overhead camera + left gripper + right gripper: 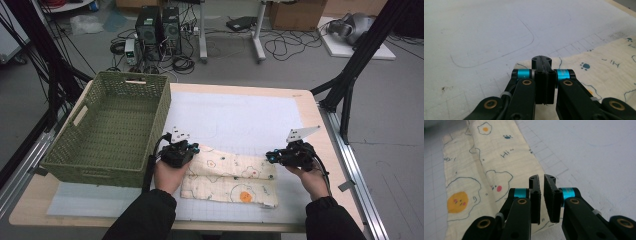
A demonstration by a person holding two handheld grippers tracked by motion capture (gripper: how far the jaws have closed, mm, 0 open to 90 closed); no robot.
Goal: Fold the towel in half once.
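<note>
A cream cloth (230, 177) printed with fried eggs and paw marks lies folded into a long strip on the white gridded mat (240, 115). My left gripper (192, 148) sits at the strip's left end. In the left gripper view its jaws (541, 61) are pressed together just over the cloth's corner (604, 67), with no fabric visible between them. My right gripper (269, 156) is at the strip's right end. In the right gripper view its jaws (542, 180) stand a narrow gap apart above the cloth's edge (486, 162), with nothing seen in the gap.
A green woven basket (95, 170) stands on the table's left side, close beside my left hand. The wooden table edge (305, 100) runs past the mat on the right. Black frame legs, cables and computer boxes stand on the floor behind.
</note>
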